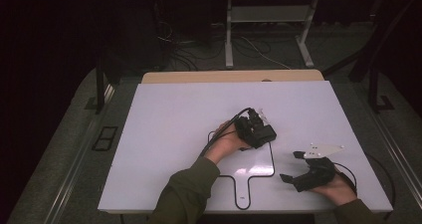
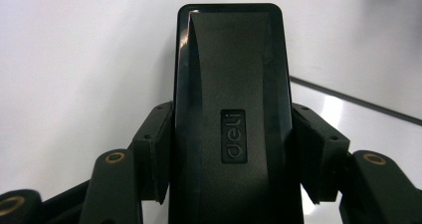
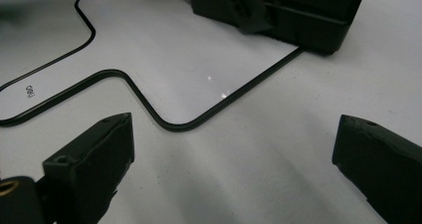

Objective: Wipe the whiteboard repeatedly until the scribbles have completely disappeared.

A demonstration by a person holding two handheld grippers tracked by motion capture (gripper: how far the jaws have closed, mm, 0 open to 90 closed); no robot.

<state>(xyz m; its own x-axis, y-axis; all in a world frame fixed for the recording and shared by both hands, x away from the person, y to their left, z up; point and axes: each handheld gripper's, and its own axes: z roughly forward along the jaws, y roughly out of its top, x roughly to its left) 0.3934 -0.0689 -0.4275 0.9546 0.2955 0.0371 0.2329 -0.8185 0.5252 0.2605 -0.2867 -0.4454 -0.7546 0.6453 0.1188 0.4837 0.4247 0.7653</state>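
A: Item one, your left gripper (image 2: 231, 184)?

B: Its jaws are clenched on a black box (image 2: 231, 109) marked "deli", one pad pressed to each long side. The box runs straight out between your jaws and past their tips. In the high view the same gripper (image 1: 255, 129) holds the box (image 1: 263, 133) low over the white surface (image 1: 169, 134).

A: Item two, beyond those jaws?

B: A thin black outline (image 2: 358, 102) crosses the surface ahead and to the right of your jaw tips.

A: Item three, your right gripper (image 3: 234, 154)?

B: Released. Its jaws stand wide apart with bare surface between them, nothing grasped. In the high view it lies in your hand (image 1: 338, 186), near the front edge of the surface, well apart from the box.

A: Item four, ahead of those jaws?

B: First the outline (image 3: 169, 122), curving just past the tips. It is paddle-shaped, with a small "deli" mark (image 3: 30, 91) inside its narrow end. Farthest out sits the black box (image 3: 318, 20) with your left gripper on it, touching the outline's corner.
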